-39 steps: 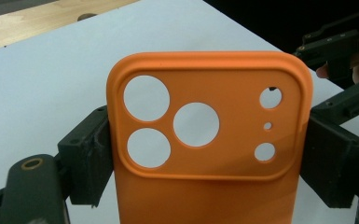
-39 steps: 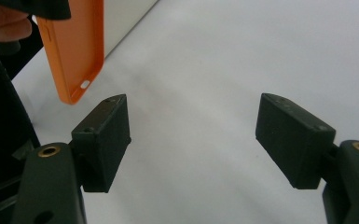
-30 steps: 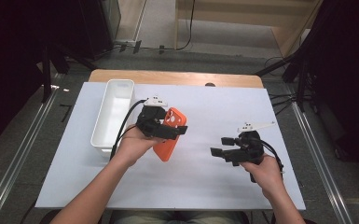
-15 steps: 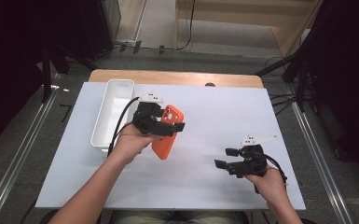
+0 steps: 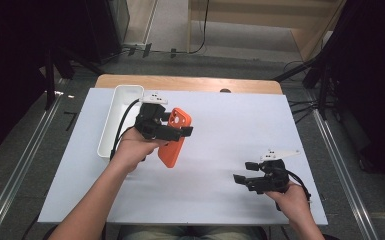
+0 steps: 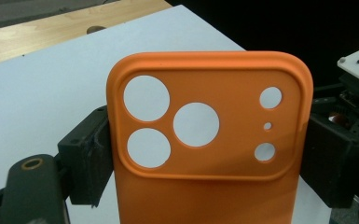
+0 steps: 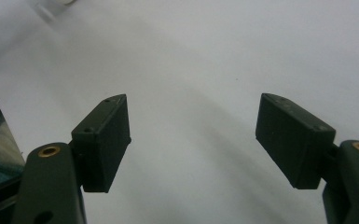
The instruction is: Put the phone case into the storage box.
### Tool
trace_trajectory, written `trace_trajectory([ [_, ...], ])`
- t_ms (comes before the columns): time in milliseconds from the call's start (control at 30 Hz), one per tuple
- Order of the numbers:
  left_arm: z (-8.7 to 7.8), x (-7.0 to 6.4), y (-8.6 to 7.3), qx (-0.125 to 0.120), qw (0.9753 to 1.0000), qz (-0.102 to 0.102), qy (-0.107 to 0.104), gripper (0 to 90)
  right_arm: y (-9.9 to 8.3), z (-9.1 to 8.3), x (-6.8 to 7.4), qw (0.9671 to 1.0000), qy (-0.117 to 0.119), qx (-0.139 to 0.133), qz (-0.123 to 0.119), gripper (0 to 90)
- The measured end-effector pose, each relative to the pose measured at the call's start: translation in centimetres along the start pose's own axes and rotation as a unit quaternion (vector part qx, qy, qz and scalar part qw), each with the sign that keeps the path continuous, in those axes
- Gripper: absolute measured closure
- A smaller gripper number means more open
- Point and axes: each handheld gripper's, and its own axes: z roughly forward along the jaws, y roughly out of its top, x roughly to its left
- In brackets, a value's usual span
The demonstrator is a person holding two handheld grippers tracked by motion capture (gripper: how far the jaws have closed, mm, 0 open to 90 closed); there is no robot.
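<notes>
**Orange phone case clamped in the left gripper above the white table**

Orange phone case [image 6: 210, 140], back face toward the left gripper's camera; no brand mark, label or writing can be read on it. A raised rounded frame encloses three large round lens holes and three smaller holes. In the high view, the case [image 5: 174, 137] runs with its long axis from the far side of the table toward the person, slightly tilted, with the camera-hole end at the far side and the plain end nearer the person. The left gripper [image 5: 162, 127] grips the case across its width at the camera-hole end: one black jaw presses each long edge, as the left gripper view shows, so the jaws are closed on the case. The case extends from the jaws toward the person, beside the left hand [image 5: 132, 150]. Whether its lower end touches the table cannot be told.

Just left of the gripper stands a white tray [image 5: 111, 125], long axis running away from the person, near the left edge of the white table [image 5: 230, 115]. The right gripper [image 5: 250, 177] is well apart from the case, near the table's front right corner, held by the right hand [image 5: 292, 197]. Its jaws stand wide apart with nothing between them, over bare table surface.
</notes>
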Motion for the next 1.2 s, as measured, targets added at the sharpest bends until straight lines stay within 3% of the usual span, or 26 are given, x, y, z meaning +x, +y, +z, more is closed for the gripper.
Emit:
trace_trajectory([
  [267,-1.3,0.3,0.7,0.001,1.0,-0.002,-0.002,15.4,0.1,0.1,0.1,0.9998,0.017,-0.001,0.008,25.1],
  [533,-2.8,0.4,1.3,-0.004,1.0,-0.007,-0.006,15.5,0.1,0.1,0.1,0.9997,0.019,-0.004,0.01,25.1],
  [900,-4.1,0.8,1.9,-0.004,0.9998,-0.004,0.02,15.5,0.2,0.0,0.4,0.9996,0.025,-0.007,0.011,25.1],
  [1200,-5.3,1.7,2.1,-0.007,0.9994,-0.018,0.028,15.5,0.2,0.0,0.4,0.9996,0.027,-0.005,0.012,25.1],
])
